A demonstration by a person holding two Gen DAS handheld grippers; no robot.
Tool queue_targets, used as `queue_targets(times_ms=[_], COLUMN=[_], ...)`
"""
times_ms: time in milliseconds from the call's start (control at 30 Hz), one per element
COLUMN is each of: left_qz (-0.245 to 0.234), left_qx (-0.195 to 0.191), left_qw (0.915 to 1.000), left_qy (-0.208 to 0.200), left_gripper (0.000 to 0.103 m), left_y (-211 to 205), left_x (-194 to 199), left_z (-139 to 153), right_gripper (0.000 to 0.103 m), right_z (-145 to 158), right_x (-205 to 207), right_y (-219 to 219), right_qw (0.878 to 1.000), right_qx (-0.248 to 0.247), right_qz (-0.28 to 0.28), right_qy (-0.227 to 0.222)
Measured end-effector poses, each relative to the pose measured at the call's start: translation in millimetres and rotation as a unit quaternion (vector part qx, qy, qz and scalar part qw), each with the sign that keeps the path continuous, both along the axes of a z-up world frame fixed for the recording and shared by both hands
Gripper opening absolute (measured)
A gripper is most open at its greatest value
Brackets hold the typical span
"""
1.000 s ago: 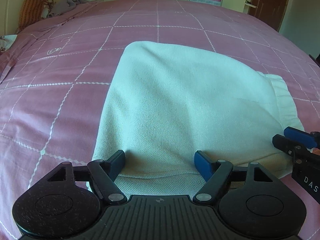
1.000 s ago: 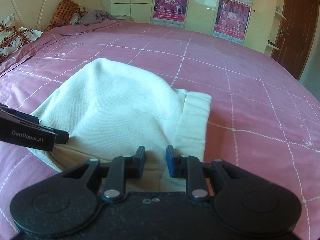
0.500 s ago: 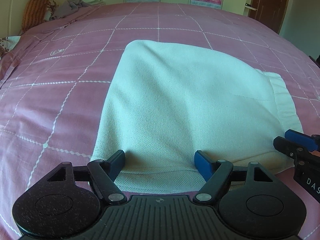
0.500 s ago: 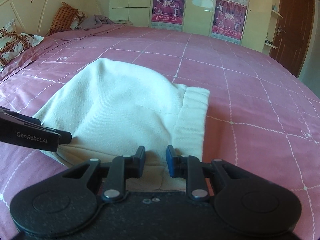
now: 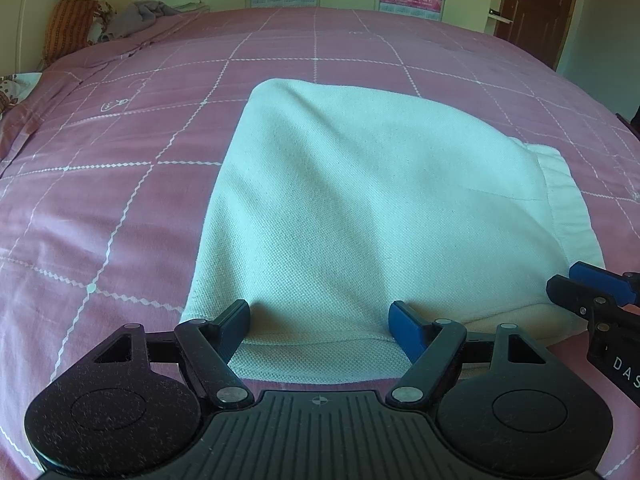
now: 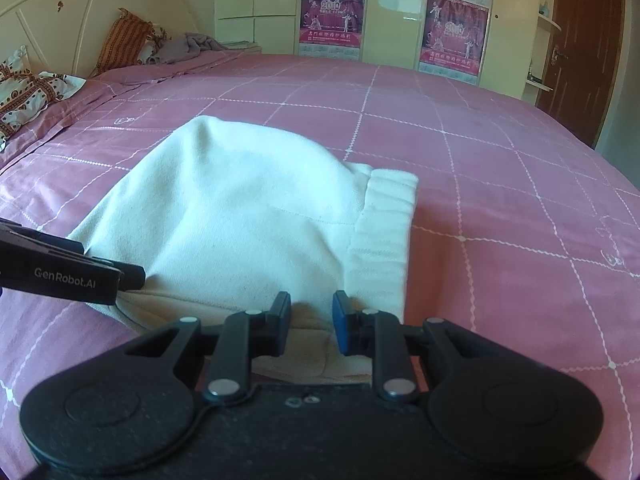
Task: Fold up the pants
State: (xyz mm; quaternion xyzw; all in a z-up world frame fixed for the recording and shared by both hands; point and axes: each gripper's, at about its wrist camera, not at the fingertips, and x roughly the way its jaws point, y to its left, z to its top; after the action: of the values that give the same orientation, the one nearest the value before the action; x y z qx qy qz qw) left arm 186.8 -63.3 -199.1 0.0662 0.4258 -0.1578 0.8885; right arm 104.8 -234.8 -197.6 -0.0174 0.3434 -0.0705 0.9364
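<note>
Two tools at the near edge of the pants [image 5: 360, 208], which lie folded on the pink bed [image 5: 100, 208]. Left tool [image 5: 320, 320]: spread wide, holding nothing. Right tool [image 6: 311, 320]: narrow gap, cloth between the tips; probably not pinching, view poor. Fabric white, soft knit, light, limp; will sag. Best hold: near hem corners. Ribbed waistband [image 6: 384, 224] on right side.

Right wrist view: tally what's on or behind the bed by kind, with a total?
Pants: 1
Grippers: 2, left and right
Pillows: 2, orange and patterned
Grey blanket: 1
Posters: 2, and
Total: 8
</note>
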Motion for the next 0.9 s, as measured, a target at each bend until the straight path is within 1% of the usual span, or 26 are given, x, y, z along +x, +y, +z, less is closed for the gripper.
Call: queue_targets(times_ms=[500, 633, 733, 767, 833, 867, 900], left_qz=[-0.002, -0.009, -0.012, -0.007, 0.013, 0.025, 0.033], left_qx=[-0.004, -0.005, -0.014, -0.017, -0.011, -0.007, -0.006], left_qw=[1.0000, 0.9999, 0.9996, 0.9996, 0.9999, 0.9996, 0.9993], left_qy=[0.000, 0.009, 0.022, 0.019, 0.000, -0.009, -0.015], left_gripper=[0.076, 0.077, 0.078, 0.078, 0.082, 0.089, 0.094], left_y=[0, 2, 5, 8, 14, 19, 23], left_x=[-2, 3, 11, 13, 17, 19, 24], left_z=[2, 5, 13, 18, 27, 31, 33], right_gripper=[0.023, 0.023, 0.025, 0.027, 0.034, 0.043, 0.057], right_z=[1, 3, 6, 8, 13, 16, 19], right_x=[1, 2, 5, 7, 11, 13, 15], right_y=[0, -2, -4, -3, -2, -1, 0], right_qw=[1.000, 1.000, 1.000, 1.000, 1.000, 1.000, 1.000], right_qx=[0.008, 0.016, 0.025, 0.024, 0.020, 0.014, 0.003], right_qz=[-0.005, -0.007, -0.004, -0.001, 0.009, 0.015, 0.015], right_qy=[0.001, 0.004, 0.010, 0.014, 0.019, 0.022, 0.024])
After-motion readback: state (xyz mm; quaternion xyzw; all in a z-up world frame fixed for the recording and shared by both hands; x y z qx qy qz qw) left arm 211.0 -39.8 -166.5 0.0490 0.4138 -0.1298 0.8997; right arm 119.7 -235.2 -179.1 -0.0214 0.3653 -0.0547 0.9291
